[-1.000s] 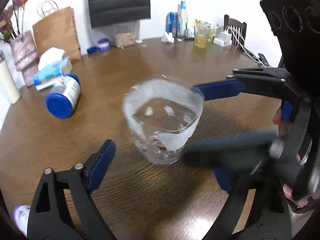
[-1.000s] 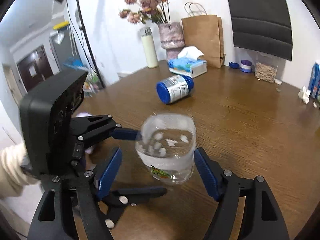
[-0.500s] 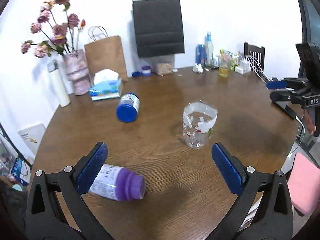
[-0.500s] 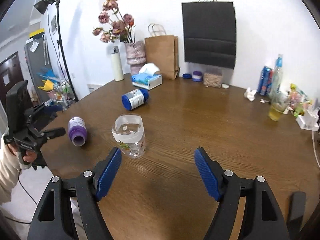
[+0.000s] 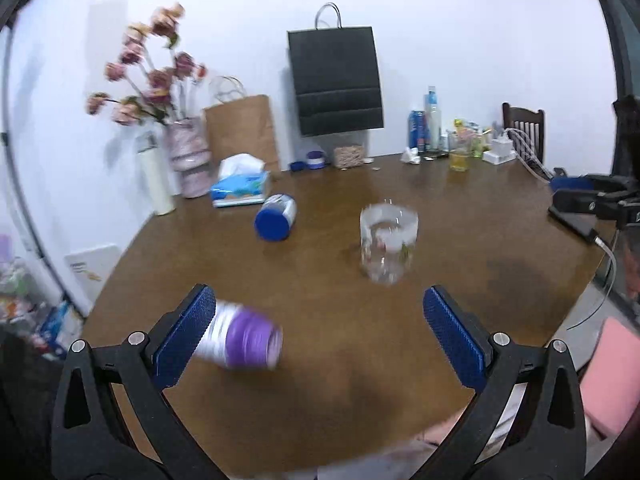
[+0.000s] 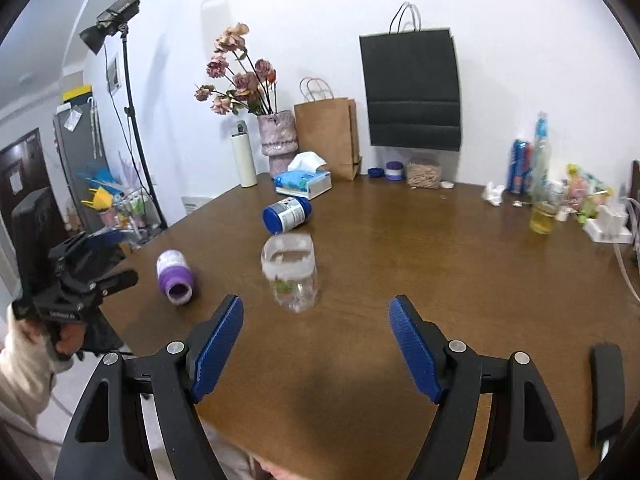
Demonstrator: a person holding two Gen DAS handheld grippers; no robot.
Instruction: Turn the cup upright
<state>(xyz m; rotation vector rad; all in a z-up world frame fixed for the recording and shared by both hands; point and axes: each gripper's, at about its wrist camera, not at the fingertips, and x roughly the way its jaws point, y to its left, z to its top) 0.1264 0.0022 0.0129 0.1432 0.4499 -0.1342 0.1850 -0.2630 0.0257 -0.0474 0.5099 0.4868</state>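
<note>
The clear cup [image 5: 389,247] stands upright, mouth up, on the brown table [image 5: 460,264] — a second ago both claws crowded it. Now the left gripper [image 5: 320,334] and right gripper [image 6: 316,344] have pulled well back, jaws spread and empty. The purple-capped bottle [image 5: 242,340] lies just beside the left pad — newly in view.

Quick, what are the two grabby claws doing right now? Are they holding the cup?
Left gripper: open, fingers wide apart, holding nothing.
Right gripper: open, holding nothing.
The cup stands upright on the table, free of both.
</note>
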